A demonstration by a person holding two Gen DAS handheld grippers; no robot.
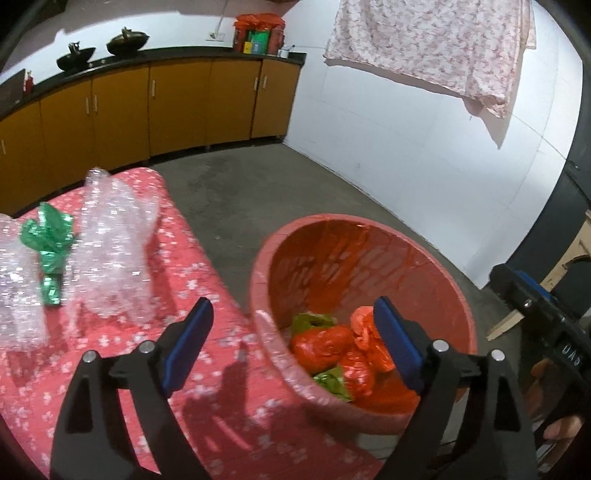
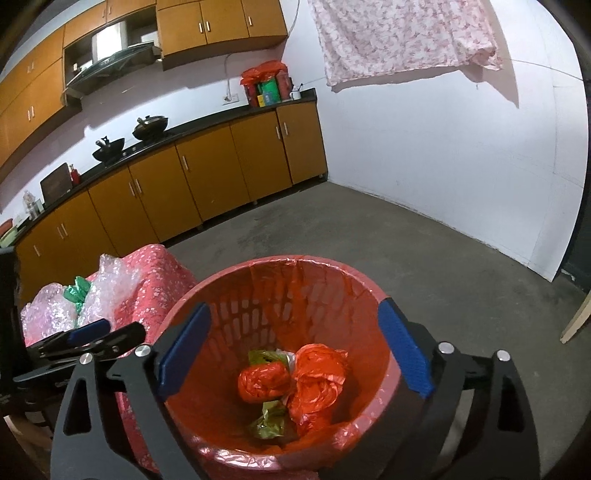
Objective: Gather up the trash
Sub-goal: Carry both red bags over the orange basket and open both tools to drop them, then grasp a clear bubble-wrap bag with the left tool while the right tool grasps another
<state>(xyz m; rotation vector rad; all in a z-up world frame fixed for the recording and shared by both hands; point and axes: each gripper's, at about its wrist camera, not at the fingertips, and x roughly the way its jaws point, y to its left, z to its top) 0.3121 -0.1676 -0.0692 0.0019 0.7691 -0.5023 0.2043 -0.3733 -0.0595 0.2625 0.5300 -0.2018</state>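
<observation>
Right wrist only, range hood (image 2: 110,59), upper cabinets (image 2: 221,22)

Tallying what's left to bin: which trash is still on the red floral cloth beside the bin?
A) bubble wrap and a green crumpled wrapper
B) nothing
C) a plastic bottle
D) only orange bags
A: the bubble wrap and green wrapper lie on the cloth; orange bags are inside the bin.

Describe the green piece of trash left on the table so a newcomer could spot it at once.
Start at the table with the red flowered cloth, left of the red bin. On it lies a heap of clear bubble wrap. The green foil wrapper sits crumpled in that heap: the only green, shiny, opaque thing among see-through plastic.
</observation>
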